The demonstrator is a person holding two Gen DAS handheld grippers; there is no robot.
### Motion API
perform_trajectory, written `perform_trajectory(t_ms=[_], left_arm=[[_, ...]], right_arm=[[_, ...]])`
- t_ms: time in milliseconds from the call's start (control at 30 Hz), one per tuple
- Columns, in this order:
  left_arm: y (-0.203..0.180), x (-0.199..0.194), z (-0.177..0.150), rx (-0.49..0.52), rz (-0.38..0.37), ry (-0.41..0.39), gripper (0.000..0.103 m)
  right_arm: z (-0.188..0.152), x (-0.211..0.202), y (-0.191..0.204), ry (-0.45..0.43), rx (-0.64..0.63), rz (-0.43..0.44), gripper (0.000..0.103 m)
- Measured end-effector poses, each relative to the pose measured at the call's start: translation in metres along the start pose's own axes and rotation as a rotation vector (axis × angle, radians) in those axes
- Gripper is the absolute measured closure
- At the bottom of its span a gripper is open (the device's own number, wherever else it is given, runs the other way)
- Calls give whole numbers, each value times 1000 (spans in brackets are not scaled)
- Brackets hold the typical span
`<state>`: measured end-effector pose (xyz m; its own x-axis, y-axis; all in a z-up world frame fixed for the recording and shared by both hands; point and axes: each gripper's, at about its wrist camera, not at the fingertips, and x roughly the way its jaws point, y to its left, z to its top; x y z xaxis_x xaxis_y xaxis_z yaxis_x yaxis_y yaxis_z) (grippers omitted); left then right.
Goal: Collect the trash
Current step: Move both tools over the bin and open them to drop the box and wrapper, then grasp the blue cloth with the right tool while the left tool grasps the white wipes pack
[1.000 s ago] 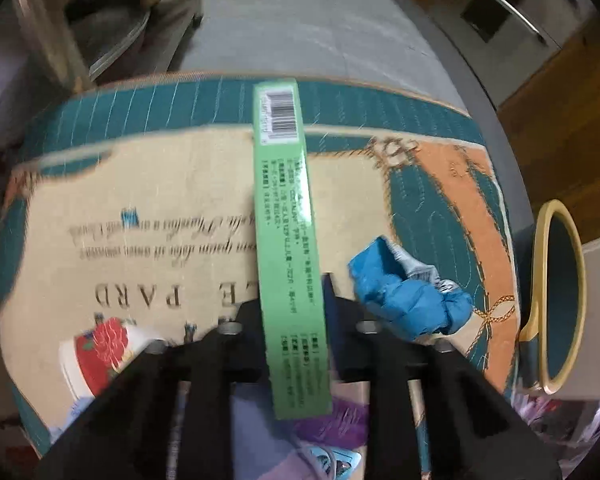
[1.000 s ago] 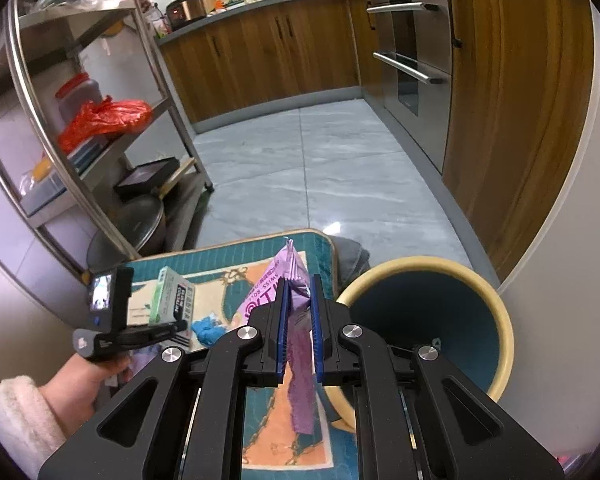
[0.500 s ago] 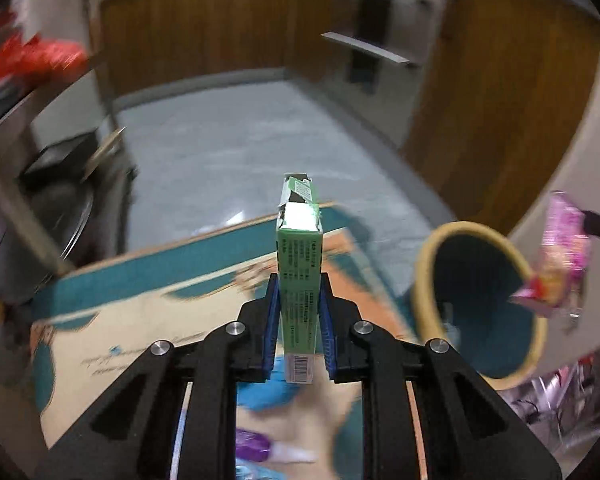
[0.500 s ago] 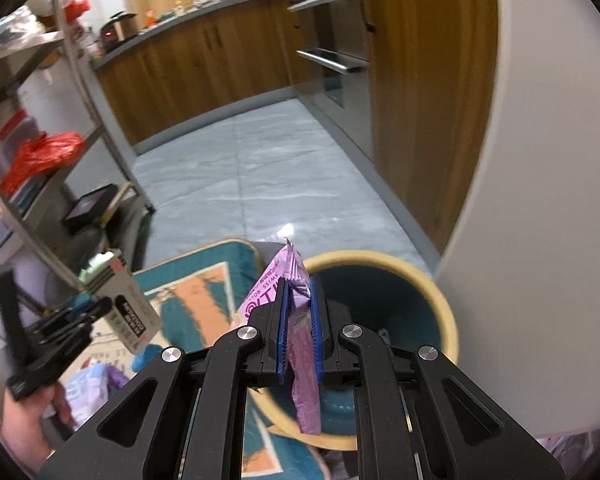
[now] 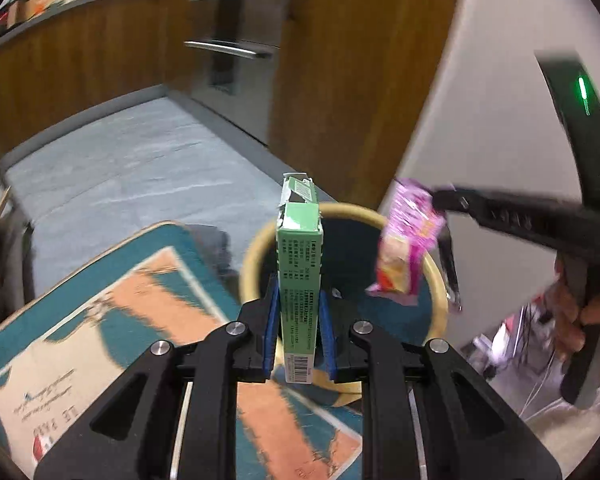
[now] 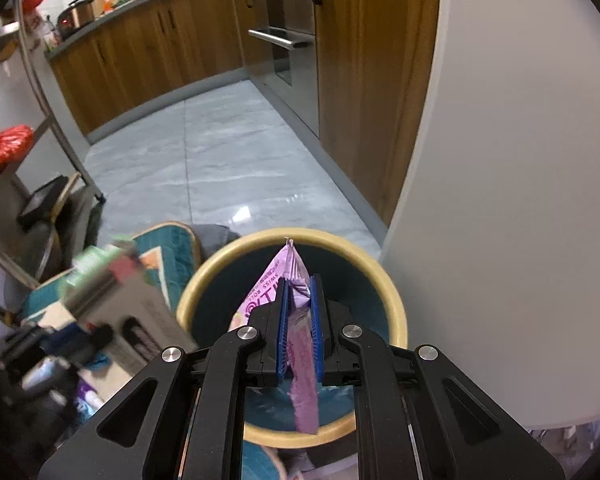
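The left hand-held gripper (image 5: pixel 298 328) pinches a long green box (image 5: pixel 299 276) between its blue pads, holding it upright with the torn top end up and the barcode end hanging below the fingers. From the left wrist view the box stands in front of the near rim of a round bin (image 5: pixel 256 248), which has a yellowish rim and a dark teal inside. The bin sits on the floor beside the corner of a teal, orange and cream mat (image 5: pixel 148 300) and close to a white wall (image 5: pixel 480 120). The right hand-held gripper (image 6: pixel 299 332) is clamped on a pink snack wrapper (image 6: pixel 290 280), whose pointed end sticks up while its tail droops below the pads; it hangs directly over the open mouth of the bin (image 6: pixel 220 264). In the left view the same wrapper (image 5: pixel 408 248) dangles above the bin's right side. The grey tiled floor (image 6: pixel 228 160) and wooden cabinets (image 6: pixel 156 48) lie beyond. In the right view the box (image 6: pixel 108 280) appears blurred at the left.
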<state>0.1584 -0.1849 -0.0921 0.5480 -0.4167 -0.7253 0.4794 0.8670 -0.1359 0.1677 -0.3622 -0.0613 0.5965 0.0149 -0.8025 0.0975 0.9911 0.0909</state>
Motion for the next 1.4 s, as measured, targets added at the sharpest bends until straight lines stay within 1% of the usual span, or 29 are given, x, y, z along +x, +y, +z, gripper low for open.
perform_trajectory(t_ms=[100,200,300,333,400,433,500,533,633,667,700,733,767,800,833,867,900,933,1000,1067,1167,1233,1333,1400], left_arm=[[-24,24,-7,75,-9,43,85],[-29,36,-10,92,-18,72,85],[-22,42,-8,69,-6,76,85],[-19,41,-6,55,-3,77,83],[-15,38,-6,23,-5,73,70],[-11,36,-7,11,3,66,66],[-5,31,-7,-1,26,59,53],[-1,28,-7,-12,32,53,49],[9,18,-7,-39,31,45,46],[12,15,-8,-51,29,48,43],[15,11,-8,-56,30,48,37],[16,8,-8,-55,35,45,35],[17,4,-8,-52,46,34,29],[19,0,-9,-50,59,20,23],[19,-1,-9,-48,68,17,21],[18,-2,-10,-43,77,18,19],[17,-2,-10,-35,87,20,19],[16,-5,-12,-15,110,21,18],[14,-11,-14,6,136,9,10],[11,-22,-16,30,160,-21,6],[10,-40,-17,48,200,-52,6],[13,-58,-17,32,206,-86,6],[18,-88,-20,1,208,-141,6],[22,-107,-24,-10,220,-169,6]], right_arm=[[-3,7,-2,16,-35,-28,91],[-4,12,-4,35,-41,-41,91],[-7,13,-2,36,-52,-54,91],[-6,13,-1,28,-55,-54,91],[-4,11,2,15,-61,-62,90],[-3,9,2,7,-59,-64,86],[-3,6,2,-7,-50,-62,81],[-3,4,3,-12,-47,-64,75],[0,4,1,-17,-34,-64,68],[0,4,0,-20,-31,-57,66],[1,2,1,-29,-32,-49,60],[1,0,2,-38,-35,-49,53],[1,-2,2,-45,-32,-48,50],[2,-5,1,-58,-18,-44,43],[4,-8,0,-67,-2,-39,36],[6,-10,-1,-74,9,-33,32],[7,-13,-1,-84,17,-25,23],[8,-17,1,-100,19,-19,18],[9,-26,4,-133,11,-10,14],[10,-35,8,-164,11,4,10],[11,-49,15,-218,1,26,7],[11,-59,23,-251,-16,39,6],[10,-68,32,-274,-35,57,6],[8,-76,42,-286,-38,87,6]])
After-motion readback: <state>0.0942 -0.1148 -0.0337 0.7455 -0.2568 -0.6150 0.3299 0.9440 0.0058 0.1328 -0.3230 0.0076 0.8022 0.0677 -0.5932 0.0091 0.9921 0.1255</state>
